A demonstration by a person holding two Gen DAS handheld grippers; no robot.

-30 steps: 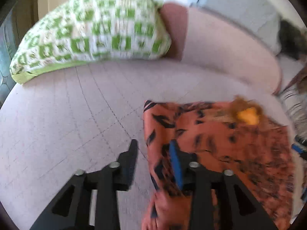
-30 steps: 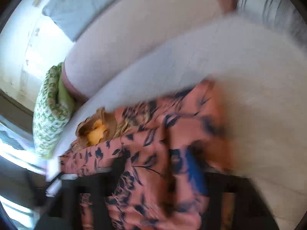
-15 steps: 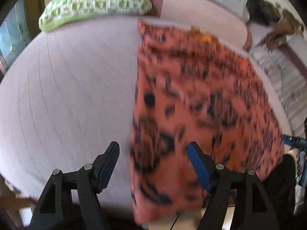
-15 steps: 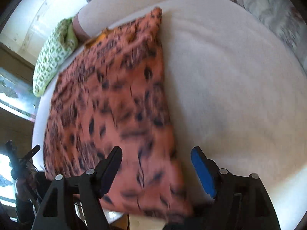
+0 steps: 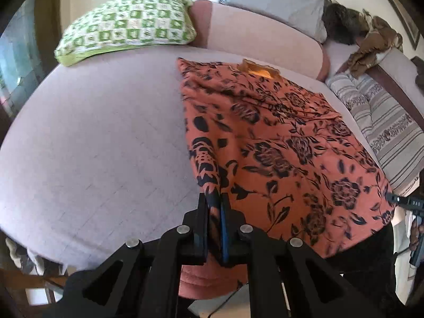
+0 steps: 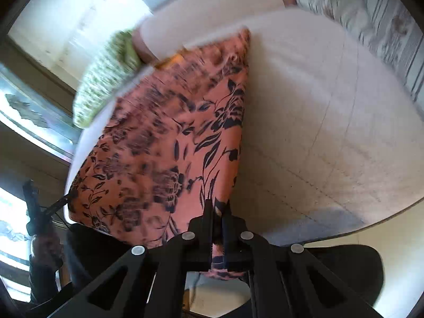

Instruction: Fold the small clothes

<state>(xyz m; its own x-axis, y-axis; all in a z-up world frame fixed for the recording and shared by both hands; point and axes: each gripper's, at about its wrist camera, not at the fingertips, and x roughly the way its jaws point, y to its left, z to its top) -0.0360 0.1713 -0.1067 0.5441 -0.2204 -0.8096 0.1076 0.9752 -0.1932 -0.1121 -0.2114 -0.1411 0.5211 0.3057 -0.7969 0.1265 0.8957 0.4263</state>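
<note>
An orange garment point(image 5: 278, 143) printed with dark flowers lies stretched out on the pale bed, its neckline with a yellow lining at the far end. My left gripper point(image 5: 214, 198) is shut on the garment's near left corner, and cloth hangs down below its jaws. In the right wrist view the same orange garment point(image 6: 169, 137) runs away from me, and my right gripper point(image 6: 216, 206) is shut on its near right corner. Both corners sit at the bed's near edge.
A green and white checked pillow point(image 5: 127, 23) lies at the bed's far left, with a pink bolster point(image 5: 259, 39) and a grey pillow point(image 5: 275, 0) behind the garment. A striped blanket point(image 5: 384, 122) lies along the right side. The bed point(image 5: 92, 132) spreads wide to the garment's left.
Both grippers have drawn back from the neckline end to the near hem, stood open over it half a second ago, and have now closed on its two corners.
</note>
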